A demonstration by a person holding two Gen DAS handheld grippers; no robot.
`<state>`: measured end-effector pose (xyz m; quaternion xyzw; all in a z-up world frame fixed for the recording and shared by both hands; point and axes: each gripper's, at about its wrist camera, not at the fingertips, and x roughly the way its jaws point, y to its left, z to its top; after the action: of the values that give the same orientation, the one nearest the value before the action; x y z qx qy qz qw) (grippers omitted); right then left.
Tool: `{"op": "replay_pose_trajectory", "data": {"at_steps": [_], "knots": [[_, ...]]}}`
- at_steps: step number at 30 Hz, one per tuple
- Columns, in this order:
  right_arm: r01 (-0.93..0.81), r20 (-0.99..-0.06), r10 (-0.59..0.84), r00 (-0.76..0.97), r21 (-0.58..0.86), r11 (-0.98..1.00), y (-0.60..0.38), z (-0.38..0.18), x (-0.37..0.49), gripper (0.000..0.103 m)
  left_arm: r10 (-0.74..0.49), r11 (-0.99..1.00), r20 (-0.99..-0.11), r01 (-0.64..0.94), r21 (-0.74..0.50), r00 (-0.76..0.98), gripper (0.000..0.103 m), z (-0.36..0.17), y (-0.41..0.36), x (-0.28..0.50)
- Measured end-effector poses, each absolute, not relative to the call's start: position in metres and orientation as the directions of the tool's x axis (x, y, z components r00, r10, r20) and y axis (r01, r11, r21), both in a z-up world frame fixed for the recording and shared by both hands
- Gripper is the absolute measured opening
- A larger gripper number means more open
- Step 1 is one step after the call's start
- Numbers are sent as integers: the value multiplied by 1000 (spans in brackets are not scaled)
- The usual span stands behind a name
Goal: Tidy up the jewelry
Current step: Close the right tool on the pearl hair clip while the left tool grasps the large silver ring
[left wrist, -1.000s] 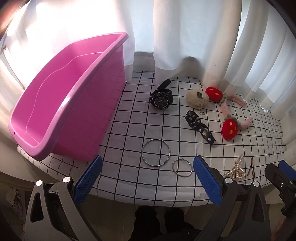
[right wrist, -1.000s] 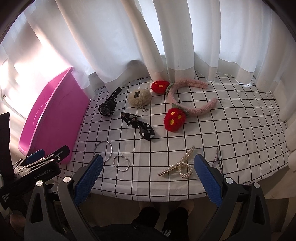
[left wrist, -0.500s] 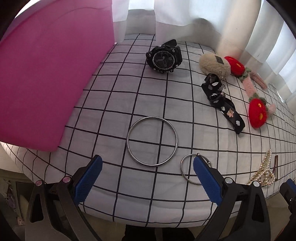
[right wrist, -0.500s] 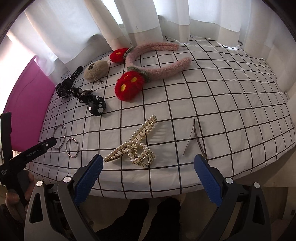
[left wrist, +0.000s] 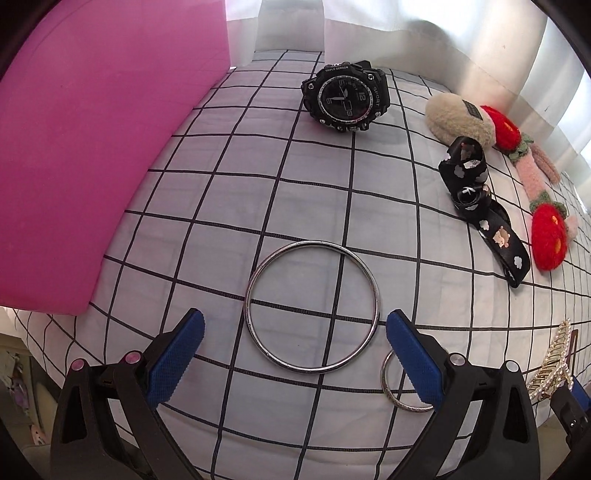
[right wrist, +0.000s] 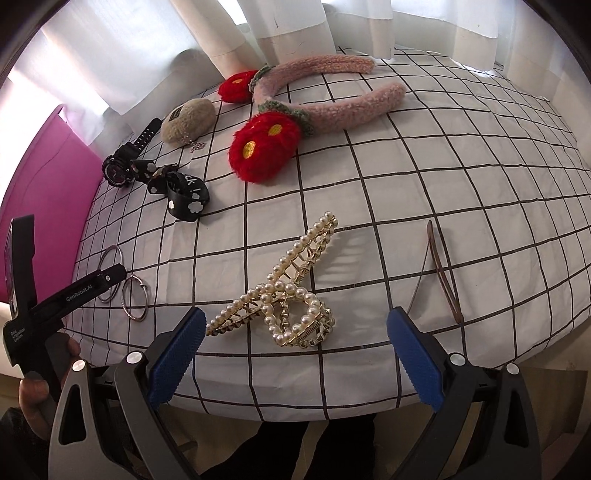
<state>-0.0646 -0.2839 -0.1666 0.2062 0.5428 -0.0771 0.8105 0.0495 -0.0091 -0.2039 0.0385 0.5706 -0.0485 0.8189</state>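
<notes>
Tabletop [right wrist: 461, 177] covered in a white cloth with a black grid; white curtains [right wrist: 314, 26] hang behind it.

Pink bin [left wrist: 92, 147] at the left side, its wall resting on the cloth.

Pink fuzzy headband [right wrist: 332, 99] with two red plush flowers lies at the rear, open ends toward the right.

Beige plush pouch [right wrist: 188, 120] just left of the headband; black sport watch [left wrist: 345, 96] further left, face up, near the bin.

Black patterned ribbon bow [left wrist: 480, 206] lies between the watch and the front red flower.

Pearl hair claw [right wrist: 284, 295] lies on its side near the front edge, directly ahead of the right tool [right wrist: 295, 354], whose blue pads are spread wide with nothing between them.

Large silver bangle [left wrist: 312, 306] flat on the cloth, ahead of the left tool [left wrist: 295, 354]; pads apart, empty, not touching the ring.

Small silver ring [left wrist: 399, 384] just right of the bangle, partly hidden behind the left tool's right pad.

Thin brown hair clip [right wrist: 443, 273] right of the claw, apart from it.
</notes>
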Motion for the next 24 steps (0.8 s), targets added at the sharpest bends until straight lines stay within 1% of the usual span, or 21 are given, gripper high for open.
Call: {"op": "replay_pose_trajectory", "data": {"at_steps": [10,16,19,24], "knots": [[356,-930,46,365,185,916,-276,-181,-50,94,-45,993,-910,119,5,412,98,-206,-8,54],[311,-934,-37,356,81,947,-262,-184,-50,94,-54,991,-872,131,12,487,98,-207,-9,44],[273,-936,-105,336,-10,962,-252,-188,-48,94,-59,990,-862,141,15,504,98,-207,-9,42],[263,-922,-112,371,-11,965,-250,-188,-52,94,-70,986,-851,167,22,521,98,-206,-8,35]]}}
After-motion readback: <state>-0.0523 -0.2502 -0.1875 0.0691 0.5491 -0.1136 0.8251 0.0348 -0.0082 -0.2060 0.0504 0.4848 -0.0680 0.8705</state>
